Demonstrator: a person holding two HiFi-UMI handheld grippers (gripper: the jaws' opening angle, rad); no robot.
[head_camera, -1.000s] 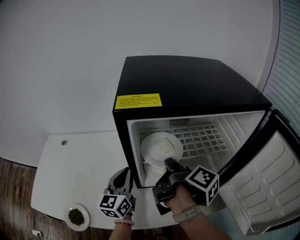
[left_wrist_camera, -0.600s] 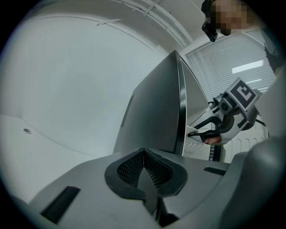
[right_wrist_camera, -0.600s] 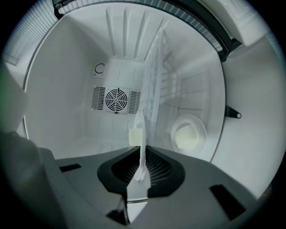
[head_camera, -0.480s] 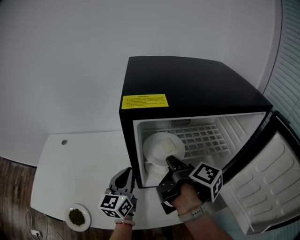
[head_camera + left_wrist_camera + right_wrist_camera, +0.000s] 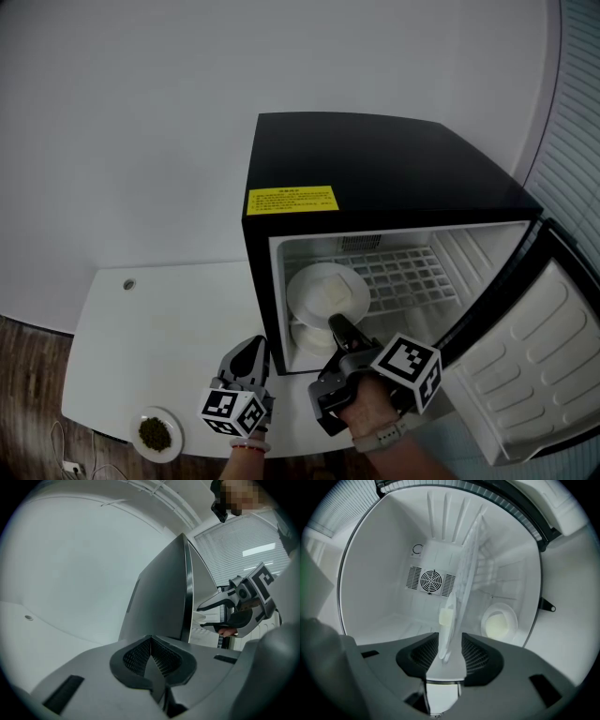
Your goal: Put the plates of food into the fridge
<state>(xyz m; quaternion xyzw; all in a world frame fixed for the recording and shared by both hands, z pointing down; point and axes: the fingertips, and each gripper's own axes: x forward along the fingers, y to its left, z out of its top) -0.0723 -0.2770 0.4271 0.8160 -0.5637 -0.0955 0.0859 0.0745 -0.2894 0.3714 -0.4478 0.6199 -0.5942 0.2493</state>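
Note:
A white plate [image 5: 326, 291] with a pale piece of food lies on the wire shelf [image 5: 412, 272] of the open black fridge [image 5: 375, 159]. My right gripper [image 5: 336, 323] is at its near rim. In the right gripper view the plate [image 5: 451, 606] shows edge-on between the jaws of my right gripper [image 5: 449, 656], which have just been opening and stand off the rim. A second plate [image 5: 499, 623] sits on the fridge floor. My left gripper [image 5: 251, 349] waits shut and empty over the table, left of the fridge. A plate of green food [image 5: 155, 434] rests at the table's near left corner.
The fridge door [image 5: 534, 366] hangs open to the right. The fridge stands on a white table [image 5: 169, 319] against a plain wall. A fan vent [image 5: 430, 580] marks the fridge's back wall. The left gripper view shows the fridge's side [image 5: 159, 602].
The right gripper has drawn back slightly toward me from the plate, which stays put on the shelf. The left gripper has not moved.

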